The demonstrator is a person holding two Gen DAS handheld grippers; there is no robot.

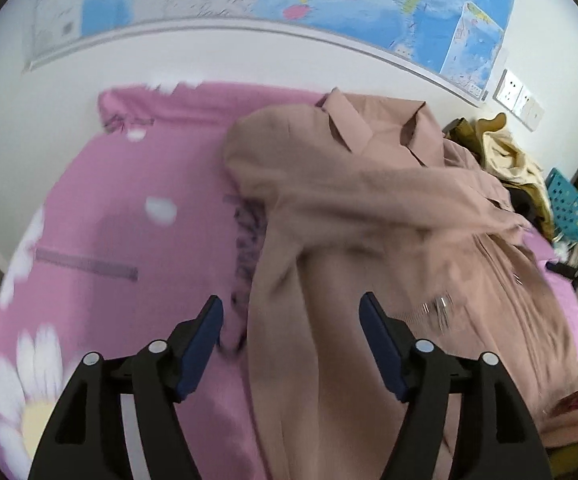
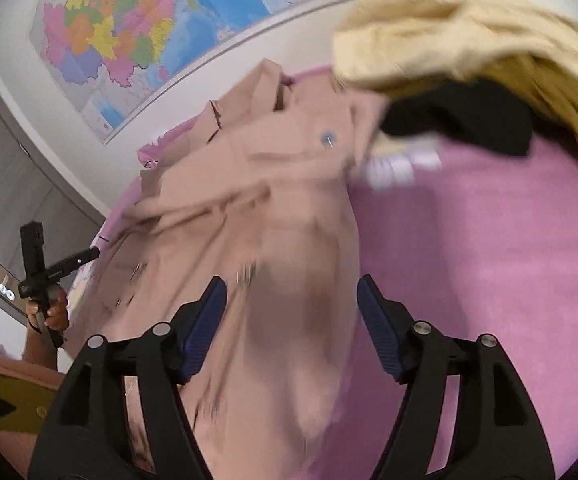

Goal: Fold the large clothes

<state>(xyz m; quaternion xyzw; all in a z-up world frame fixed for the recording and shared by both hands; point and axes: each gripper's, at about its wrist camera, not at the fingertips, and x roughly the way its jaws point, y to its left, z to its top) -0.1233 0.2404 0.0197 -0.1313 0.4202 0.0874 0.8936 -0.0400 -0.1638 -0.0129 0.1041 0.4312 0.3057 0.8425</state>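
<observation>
On pink bedsheet (image 1: 101, 184): dusty-pink coat (image 1: 329, 208); both grippers' jaws spread, empty.

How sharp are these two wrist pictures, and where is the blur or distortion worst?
Left wrist: pink coat and bedsheet smeared, the map bowed by the fisheye. Right wrist: heavier motion blur across the coat and yellow garment; the gripper fingers stay crisp.
</observation>
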